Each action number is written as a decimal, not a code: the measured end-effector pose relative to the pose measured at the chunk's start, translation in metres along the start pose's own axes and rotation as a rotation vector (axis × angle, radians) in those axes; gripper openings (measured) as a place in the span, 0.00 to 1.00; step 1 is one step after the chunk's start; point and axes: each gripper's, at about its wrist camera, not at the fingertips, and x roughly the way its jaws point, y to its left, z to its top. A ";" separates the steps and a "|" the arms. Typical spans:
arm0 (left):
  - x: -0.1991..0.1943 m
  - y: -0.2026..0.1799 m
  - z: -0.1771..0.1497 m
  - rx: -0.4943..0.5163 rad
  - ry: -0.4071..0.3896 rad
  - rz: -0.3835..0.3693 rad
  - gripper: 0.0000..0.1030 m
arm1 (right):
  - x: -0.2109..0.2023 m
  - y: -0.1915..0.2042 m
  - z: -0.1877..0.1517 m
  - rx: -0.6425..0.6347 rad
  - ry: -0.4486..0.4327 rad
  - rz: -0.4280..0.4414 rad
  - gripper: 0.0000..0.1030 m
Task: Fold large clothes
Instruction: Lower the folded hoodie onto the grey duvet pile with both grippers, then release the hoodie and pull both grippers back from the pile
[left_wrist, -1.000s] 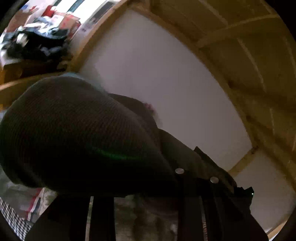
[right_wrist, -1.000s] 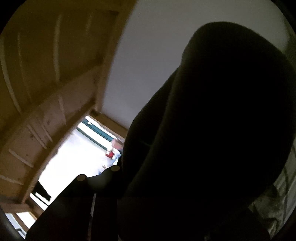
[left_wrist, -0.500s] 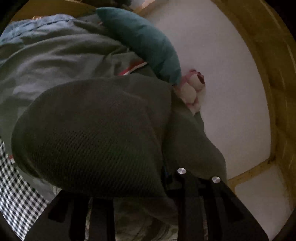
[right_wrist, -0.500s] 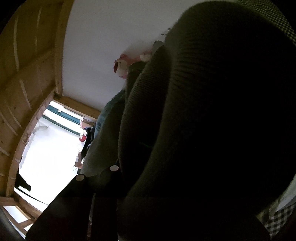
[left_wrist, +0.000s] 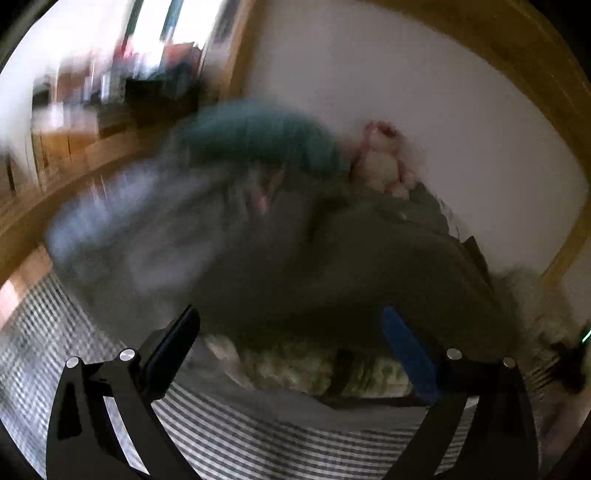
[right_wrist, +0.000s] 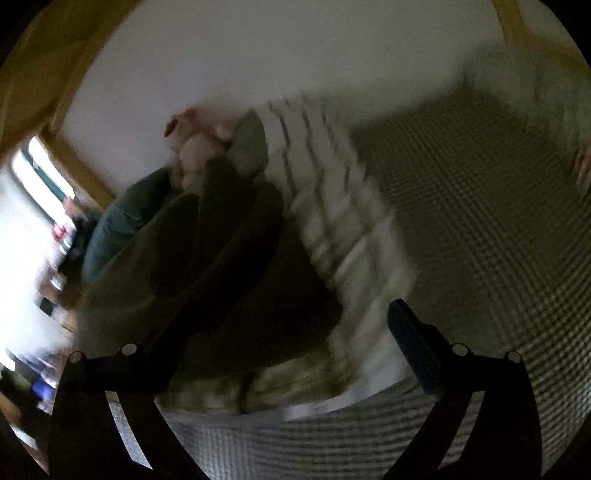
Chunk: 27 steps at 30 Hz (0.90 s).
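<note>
A dark olive knitted garment (left_wrist: 369, 266) lies heaped on the bed, blurred by motion. My left gripper (left_wrist: 290, 317) hangs just short of its near edge. Its jaws are opening and stand wide, and no pad presses on the cloth. In the right wrist view the same garment (right_wrist: 229, 266) lies to the left of centre. My right gripper (right_wrist: 286, 317) is over its near corner, jaws also opening wide, with nothing gripped. The left finger of the right gripper is hard to tell from the dark cloth behind it.
A teal pillow (left_wrist: 258, 136), a pink plush toy (left_wrist: 380, 158) and a grey-blue blanket (left_wrist: 129, 229) lie behind the garment. Pale patterned cloth (left_wrist: 295, 365) shows under its near edge. The checked bed sheet (right_wrist: 480, 221) spreads to the right, beside a white striped cloth (right_wrist: 332, 184). A wooden frame (left_wrist: 74, 177) borders the bed.
Both grippers were shut on the garment, which was held up close to the lenses. Now both stand wide open and lower, tilted down, and the garment lies on the bed.
</note>
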 end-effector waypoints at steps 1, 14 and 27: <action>-0.013 -0.010 0.011 0.044 -0.053 -0.010 0.94 | -0.005 0.009 0.005 -0.058 -0.009 -0.018 0.97; 0.210 -0.142 0.045 0.249 0.401 -0.088 0.95 | 0.182 0.170 0.043 -0.267 0.405 0.029 0.97; 0.250 -0.139 0.029 0.264 0.393 0.000 0.96 | 0.223 0.175 0.016 -0.303 0.429 -0.069 0.98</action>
